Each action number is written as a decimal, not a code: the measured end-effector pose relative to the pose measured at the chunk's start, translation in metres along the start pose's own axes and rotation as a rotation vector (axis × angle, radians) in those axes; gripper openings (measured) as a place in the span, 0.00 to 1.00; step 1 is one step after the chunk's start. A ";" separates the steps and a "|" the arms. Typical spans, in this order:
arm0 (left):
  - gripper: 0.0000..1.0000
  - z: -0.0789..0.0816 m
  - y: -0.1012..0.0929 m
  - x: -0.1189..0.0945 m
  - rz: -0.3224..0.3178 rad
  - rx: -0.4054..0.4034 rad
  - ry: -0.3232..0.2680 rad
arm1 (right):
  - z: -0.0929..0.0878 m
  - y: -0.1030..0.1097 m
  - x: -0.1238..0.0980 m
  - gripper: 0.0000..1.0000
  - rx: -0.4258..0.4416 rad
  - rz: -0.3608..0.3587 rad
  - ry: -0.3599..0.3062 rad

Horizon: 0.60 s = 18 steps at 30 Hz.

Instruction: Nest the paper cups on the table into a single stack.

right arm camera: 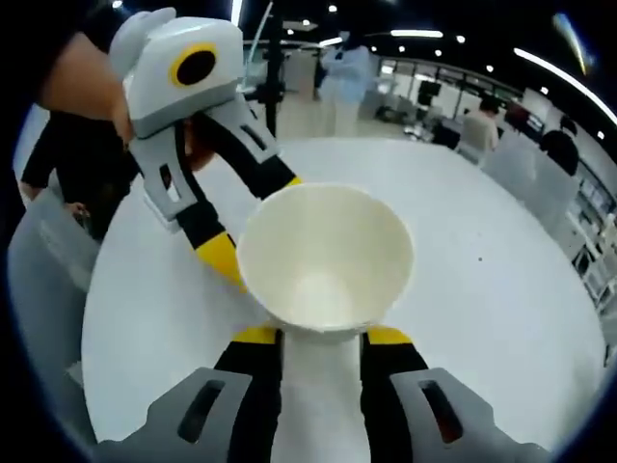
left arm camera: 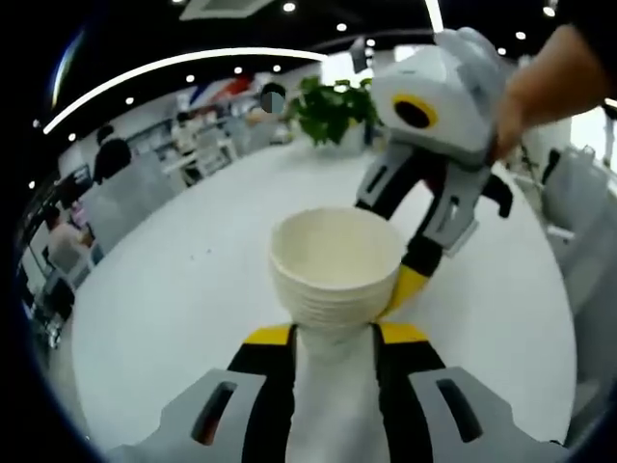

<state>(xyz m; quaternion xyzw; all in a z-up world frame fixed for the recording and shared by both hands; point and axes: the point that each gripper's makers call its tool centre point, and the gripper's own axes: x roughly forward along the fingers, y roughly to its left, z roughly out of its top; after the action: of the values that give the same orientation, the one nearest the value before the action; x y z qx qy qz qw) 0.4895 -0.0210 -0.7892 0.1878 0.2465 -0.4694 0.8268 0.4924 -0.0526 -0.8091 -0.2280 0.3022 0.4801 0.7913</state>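
Cups held between both pairs of jaws, above the round white table (left arm camera: 193,289).
In the left gripper view, the left gripper (left arm camera: 333,362) is clamped on a nested stack of cream paper cups (left arm camera: 335,265), several rims showing one under another, the top cup's inside bare. The right gripper (left arm camera: 419,241), grey and white with yellow-tipped fingers, comes in from the right with a hand (left arm camera: 549,82) on it, one yellow tip touching the stack's rim. In the right gripper view, the right gripper (right arm camera: 320,362) grips a single cream paper cup (right arm camera: 326,256), with nothing inside it; the left gripper (right arm camera: 222,241) reaches in beside it. Beyond the table stand a leafy green plant (left arm camera: 333,106), grey chairs (right arm camera: 540,174) and seated people (left arm camera: 111,154).
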 end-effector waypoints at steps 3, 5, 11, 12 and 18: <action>0.54 -0.009 -0.013 0.004 -0.049 -0.068 0.008 | 0.002 0.000 0.001 0.27 0.011 -0.015 -0.029; 0.68 -0.010 -0.014 0.002 -0.031 -0.046 -0.028 | 0.006 0.005 -0.002 0.33 0.042 -0.012 -0.093; 0.97 -0.022 -0.015 -0.029 0.093 -0.204 -0.085 | 0.001 0.019 -0.037 0.69 0.180 -0.095 -0.261; 0.97 -0.023 -0.015 -0.041 0.127 -0.216 -0.117 | -0.006 0.023 -0.046 0.75 0.220 -0.125 -0.284; 0.98 -0.051 -0.038 -0.099 0.282 -0.295 -0.163 | -0.042 0.050 -0.093 0.85 0.282 -0.268 -0.332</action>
<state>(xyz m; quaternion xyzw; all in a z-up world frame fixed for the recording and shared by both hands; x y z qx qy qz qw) 0.4014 0.0555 -0.7759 0.0587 0.2163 -0.3217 0.9199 0.4035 -0.1161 -0.7784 -0.0714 0.1992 0.3549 0.9106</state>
